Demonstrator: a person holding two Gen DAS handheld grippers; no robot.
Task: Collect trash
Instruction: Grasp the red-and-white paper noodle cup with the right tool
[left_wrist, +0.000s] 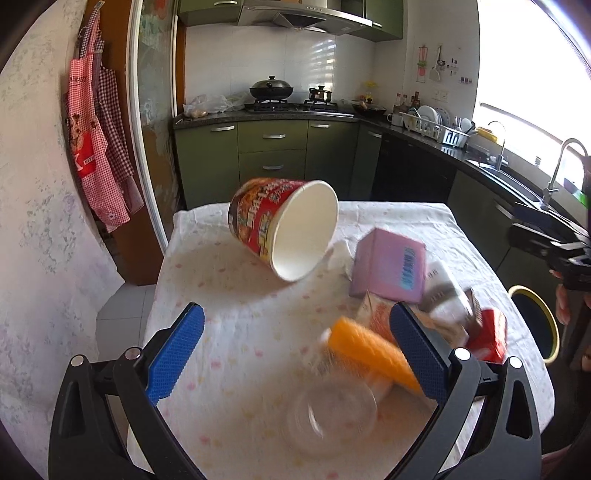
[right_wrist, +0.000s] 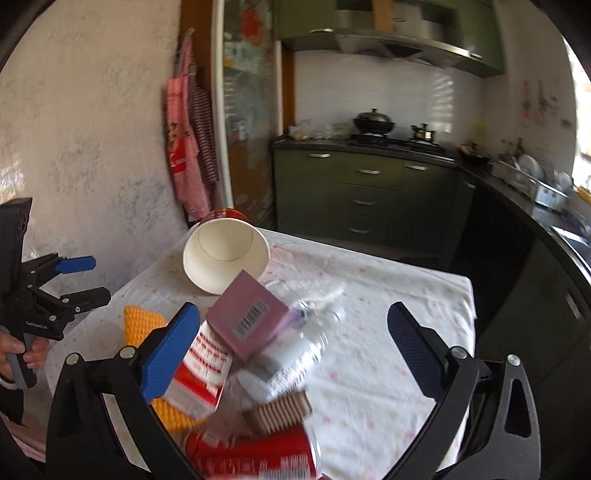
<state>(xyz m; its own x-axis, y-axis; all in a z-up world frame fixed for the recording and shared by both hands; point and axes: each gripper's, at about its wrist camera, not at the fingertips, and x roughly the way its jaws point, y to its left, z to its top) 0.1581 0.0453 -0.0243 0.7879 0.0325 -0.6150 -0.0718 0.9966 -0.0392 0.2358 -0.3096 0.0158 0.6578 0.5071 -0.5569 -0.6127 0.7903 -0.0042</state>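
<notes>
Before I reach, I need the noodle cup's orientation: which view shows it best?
The left wrist view: the noodle cup lies tipped on its side on the table, printed wall and white interior both sharp. The right wrist view looks mostly into its mouth, showing only a sliver of red rim.

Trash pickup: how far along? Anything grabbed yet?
Done: nothing visibly collected. The noodle cup, pink box, orange sponge, clear plastic cup, red can and plastic bottle all lie on the table.
In hand: nothing. The left gripper and right gripper are both open over the pile.
Left: every item. A yellow-rimmed bin sits beside the table.
</notes>
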